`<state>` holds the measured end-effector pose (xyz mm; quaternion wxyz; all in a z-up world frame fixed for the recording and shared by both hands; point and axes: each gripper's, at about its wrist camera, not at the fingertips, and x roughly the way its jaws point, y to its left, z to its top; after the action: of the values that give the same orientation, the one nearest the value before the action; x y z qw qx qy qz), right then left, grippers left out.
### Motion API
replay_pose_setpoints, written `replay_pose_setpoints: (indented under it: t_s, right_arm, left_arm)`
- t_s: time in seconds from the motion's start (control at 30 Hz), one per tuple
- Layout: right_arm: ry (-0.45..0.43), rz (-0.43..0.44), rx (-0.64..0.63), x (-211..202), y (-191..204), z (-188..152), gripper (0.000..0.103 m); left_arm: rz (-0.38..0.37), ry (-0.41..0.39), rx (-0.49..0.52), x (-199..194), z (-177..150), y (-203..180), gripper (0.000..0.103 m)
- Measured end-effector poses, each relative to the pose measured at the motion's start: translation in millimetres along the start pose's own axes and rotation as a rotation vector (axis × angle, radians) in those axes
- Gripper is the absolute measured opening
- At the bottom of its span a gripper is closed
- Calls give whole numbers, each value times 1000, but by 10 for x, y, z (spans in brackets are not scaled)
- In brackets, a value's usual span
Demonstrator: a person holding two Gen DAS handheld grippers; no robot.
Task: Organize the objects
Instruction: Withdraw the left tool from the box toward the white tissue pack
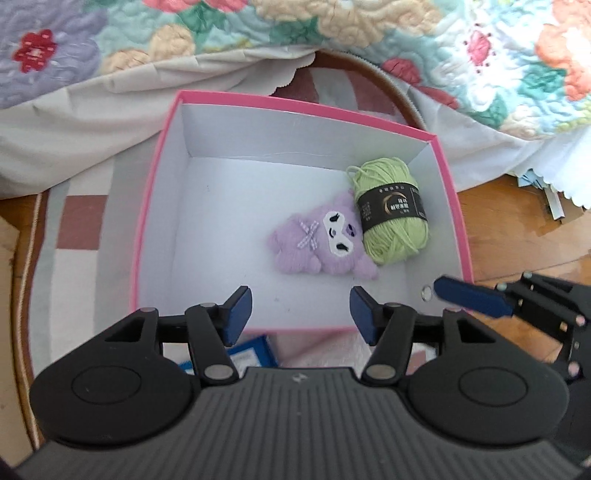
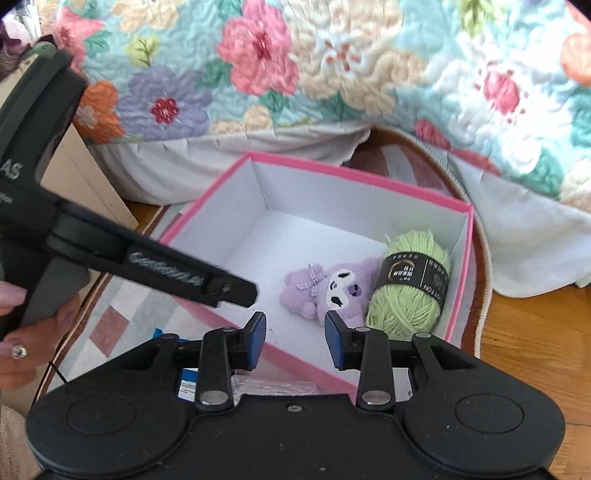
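Observation:
An open pink box (image 1: 295, 101) with a white inside stands on a rug. Inside lie a purple plush toy (image 1: 325, 240) and, touching its right side, a green yarn ball (image 1: 391, 210) with a black label. My left gripper (image 1: 301, 310) hangs open above the box's near wall with nothing between its blue pads. In the right wrist view the box (image 2: 354, 170), the plush toy (image 2: 328, 288) and the yarn ball (image 2: 410, 284) show again. My right gripper (image 2: 295, 339) is open and empty over the near right corner.
A floral quilt (image 1: 332, 29) hangs over the box's far side. A patterned rug (image 1: 81, 221) lies on the wooden floor (image 1: 517, 229). A blue packet (image 1: 251, 354) lies in front of the box. A hand (image 2: 22, 332) holds the left tool at left.

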<state>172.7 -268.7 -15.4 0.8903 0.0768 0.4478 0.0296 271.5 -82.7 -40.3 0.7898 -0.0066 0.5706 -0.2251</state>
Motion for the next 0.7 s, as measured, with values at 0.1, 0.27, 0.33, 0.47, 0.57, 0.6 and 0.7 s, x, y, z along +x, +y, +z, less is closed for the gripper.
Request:
replay_pose_setpoints:
  t_s: [0.1, 0.27, 0.33, 0.47, 0.57, 0.6, 0.7]
  right_arm:
    - [-21, -4, 0, -154, 45, 0, 40]
    - [-48, -19, -30, -412, 132, -14, 42]
    - [-55, -17, -37, -519, 175, -29, 44]
    - [-70, -24, -60, -699, 289, -75, 53]
    - [-69, -27, -73, -803, 372, -108, 55]
    - [-68, -28, -78, -838, 399, -120, 56]
    - [-67, -39, -89, -929, 463, -144, 59]
  left_arm:
    - [-18, 5, 19, -177, -51, -29, 58]
    - [-41, -33, 31, -508, -161, -50, 58]
    - [-40, -45, 40, -633, -234, -39, 59]
    - [-42, -63, 54, -833, -360, 18, 61]
    - [-40, -71, 69, -964, -445, 67, 66]
    - [-35, -78, 76, -1011, -475, 78, 67]
    - [-30, -92, 88, -1123, -554, 96, 68]
